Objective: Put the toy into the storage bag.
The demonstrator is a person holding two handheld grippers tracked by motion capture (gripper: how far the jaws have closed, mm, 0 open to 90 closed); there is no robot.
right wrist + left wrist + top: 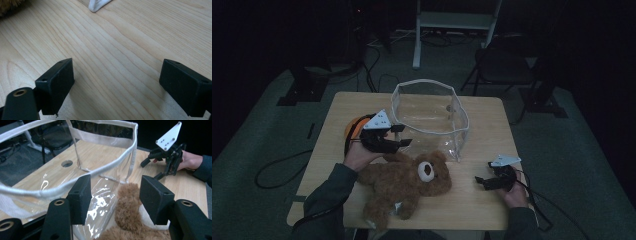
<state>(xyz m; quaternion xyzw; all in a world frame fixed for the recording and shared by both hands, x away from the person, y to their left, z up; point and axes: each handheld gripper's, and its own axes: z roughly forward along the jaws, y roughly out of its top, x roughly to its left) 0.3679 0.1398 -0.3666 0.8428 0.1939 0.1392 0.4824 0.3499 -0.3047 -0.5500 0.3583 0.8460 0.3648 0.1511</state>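
- Nearest the left gripper (113, 200), just past its two black jaws, lies the teddy bear (404, 185): brown, shaggy plush, lying flat on the wooden table (482, 200) with its pale muzzle turned up in the high view.
- In the left gripper view a tuft of the bear's fur rises in the gap between the jaws, closer to the right-hand jaw; the pads stand partly open, apart from the fur, and grip nothing.
- Behind the left-hand jaw, and reaching across in front of both, stands the clear plastic bag (100, 167), open at the top, with a white fabric rim and glossy, wrinkled walls. Its near rim runs at the height of the jaw tips, so it stands in the way of anything going straight ahead.
- The bear's head lies just beside the bag's near corner; whether they touch I cannot tell.
- An orange object (353, 128) sits behind the hand that holds the left gripper, mostly hidden by it.
- Farther off, beyond the right-hand jaw, the right gripper (155, 167) rests near the table edge, well apart from the bear.
- In its own view the right gripper's jaws stand wide apart over bare wood, with nothing between them; a white corner (96, 5) of the bag lies ahead of them.
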